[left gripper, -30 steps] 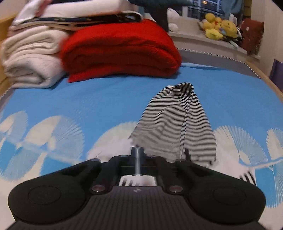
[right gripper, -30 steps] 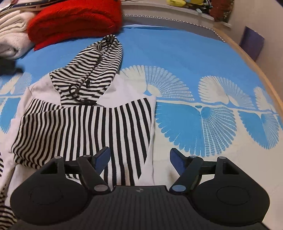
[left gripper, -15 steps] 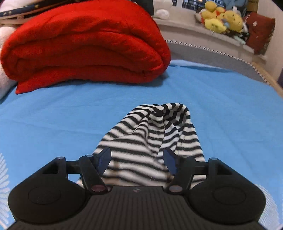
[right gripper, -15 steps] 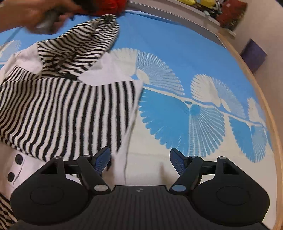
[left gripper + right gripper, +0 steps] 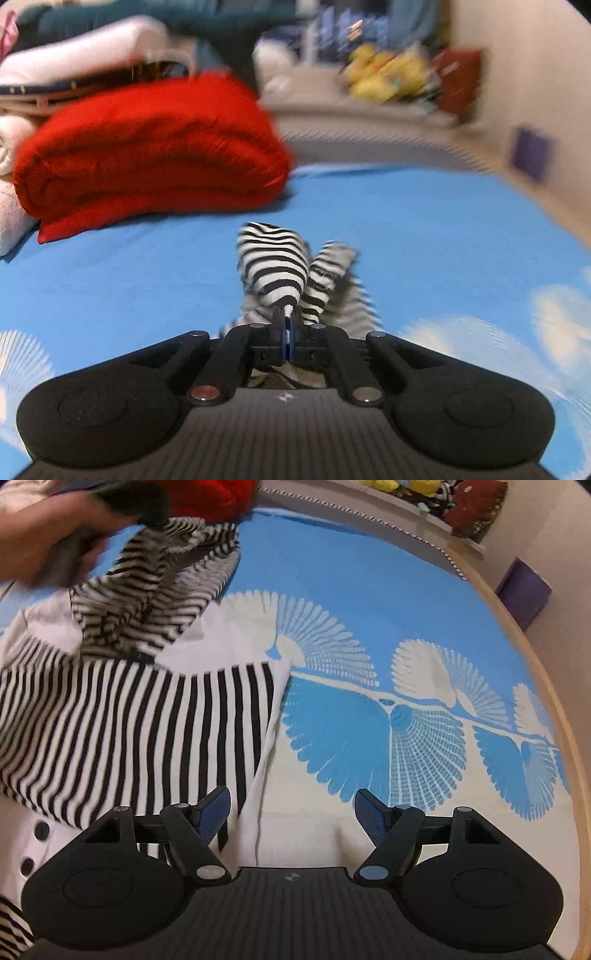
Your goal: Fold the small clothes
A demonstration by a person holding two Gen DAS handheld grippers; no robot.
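step: fold hood (image 5: 275,269) down onto striped hoodie (image 5: 122,716) | left gripper (image 5: 286,325): clamped on hood tip, just closed | right gripper (image 5: 291,812): wide, empty, beside hem | advice: carry low, lay flat on bedsheet (image 5: 369,590)

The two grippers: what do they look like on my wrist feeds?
Both match. The left gripper and right gripper have matte black bodies, a ribbed centre plate with a small white mark, round pods on either side, black linkage arms with silver pivot pins, and blue textured pads on the jaws. No cables or sleeves show.
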